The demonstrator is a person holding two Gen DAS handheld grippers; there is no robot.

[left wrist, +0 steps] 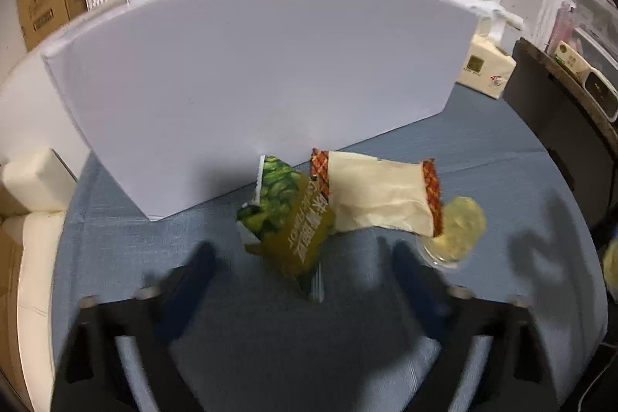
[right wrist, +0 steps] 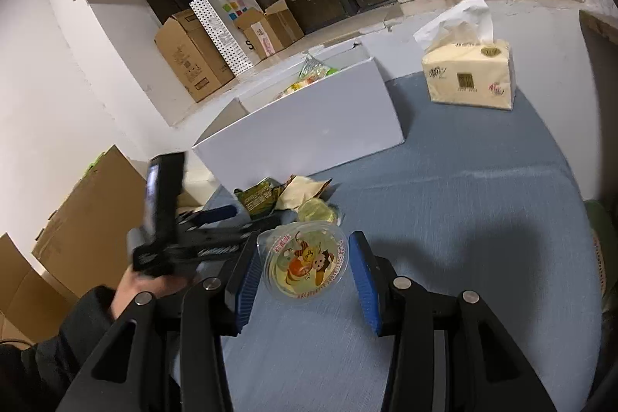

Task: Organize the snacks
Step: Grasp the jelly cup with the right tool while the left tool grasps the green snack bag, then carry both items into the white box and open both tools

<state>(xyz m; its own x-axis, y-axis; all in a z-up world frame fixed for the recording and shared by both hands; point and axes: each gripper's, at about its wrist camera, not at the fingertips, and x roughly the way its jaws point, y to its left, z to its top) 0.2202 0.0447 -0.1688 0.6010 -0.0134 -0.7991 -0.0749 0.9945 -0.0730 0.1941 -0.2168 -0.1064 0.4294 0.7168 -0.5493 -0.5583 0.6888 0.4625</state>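
Observation:
A green snack bag (left wrist: 287, 215) lies on the blue cloth in front of the white box (left wrist: 251, 80). Beside it lie a cream packet with red ends (left wrist: 378, 195) and a yellow jelly cup (left wrist: 459, 230). My left gripper (left wrist: 303, 257) is open, its blurred fingers on either side of the bag's near end without touching it. My right gripper (right wrist: 305, 273) is shut on a jelly cup with a cartoon lid (right wrist: 305, 261), held above the cloth. The right wrist view also shows the left gripper (right wrist: 247, 219) over the green bag (right wrist: 257, 197), held by a hand (right wrist: 154, 282).
Several snacks (right wrist: 313, 72) are inside the open white box (right wrist: 301, 126). A tissue pack (right wrist: 467, 76) stands on the cloth at the back right. Cardboard boxes (right wrist: 193, 60) line the wall, and a dark cabinet (left wrist: 560, 118) borders the right side.

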